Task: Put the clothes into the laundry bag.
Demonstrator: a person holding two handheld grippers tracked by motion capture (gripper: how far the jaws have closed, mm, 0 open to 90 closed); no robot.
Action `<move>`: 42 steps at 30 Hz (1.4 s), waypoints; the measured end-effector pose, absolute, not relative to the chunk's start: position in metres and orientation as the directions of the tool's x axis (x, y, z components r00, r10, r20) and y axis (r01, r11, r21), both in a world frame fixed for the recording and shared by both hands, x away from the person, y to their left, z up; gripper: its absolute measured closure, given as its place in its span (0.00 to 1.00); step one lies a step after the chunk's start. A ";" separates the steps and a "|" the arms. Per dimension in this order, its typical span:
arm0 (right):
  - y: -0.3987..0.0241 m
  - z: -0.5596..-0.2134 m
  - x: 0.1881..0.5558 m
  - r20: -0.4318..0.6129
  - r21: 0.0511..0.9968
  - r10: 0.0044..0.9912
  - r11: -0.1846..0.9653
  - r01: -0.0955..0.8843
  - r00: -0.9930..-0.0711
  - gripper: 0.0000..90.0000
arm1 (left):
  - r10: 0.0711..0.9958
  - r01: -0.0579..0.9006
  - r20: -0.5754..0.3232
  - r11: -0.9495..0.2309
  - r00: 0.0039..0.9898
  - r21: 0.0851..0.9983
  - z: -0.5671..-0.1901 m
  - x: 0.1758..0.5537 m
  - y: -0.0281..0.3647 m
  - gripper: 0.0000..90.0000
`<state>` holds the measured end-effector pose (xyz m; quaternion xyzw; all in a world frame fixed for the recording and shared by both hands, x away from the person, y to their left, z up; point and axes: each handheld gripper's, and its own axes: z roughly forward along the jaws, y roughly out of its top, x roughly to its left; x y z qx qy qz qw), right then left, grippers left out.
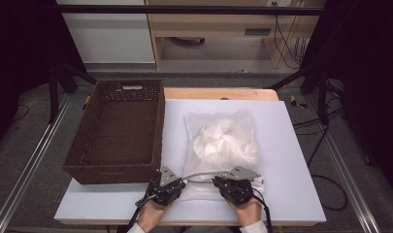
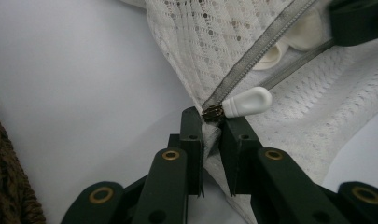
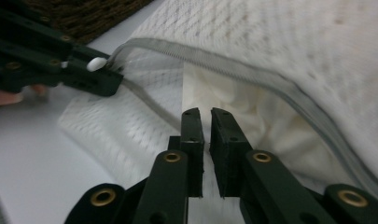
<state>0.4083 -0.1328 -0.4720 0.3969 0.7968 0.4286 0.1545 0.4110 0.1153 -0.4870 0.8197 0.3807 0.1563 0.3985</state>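
A white mesh laundry bag (image 1: 223,141) with white cloth inside lies on the white board, its zippered end toward the near edge. My left gripper (image 1: 177,183) (image 2: 210,122) is shut on the bag's corner fabric, just below the zipper slider and its white pull tab (image 2: 247,101). The grey zipper (image 2: 256,51) is parted, and its two tapes run off toward my right gripper (image 1: 228,183) (image 3: 207,114). Its jaws stand almost together at the lower edge of the bag's opening, with a strip of white mesh between them. White cloth (image 3: 252,116) shows inside the opening.
A brown woven basket (image 1: 116,170) stands at the left of the board, right beside the bag. The white board (image 1: 291,184) has bare room to the right of the bag. A wooden table edge (image 1: 218,93) lies behind, with metal rails at both sides.
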 end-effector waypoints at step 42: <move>-0.249 -0.479 0.404 0.121 0.792 0.931 0.119 0.599 -0.344 0.87 | 0.742 0.489 -0.028 -0.412 0.669 0.769 -0.487 0.407 0.114 0.89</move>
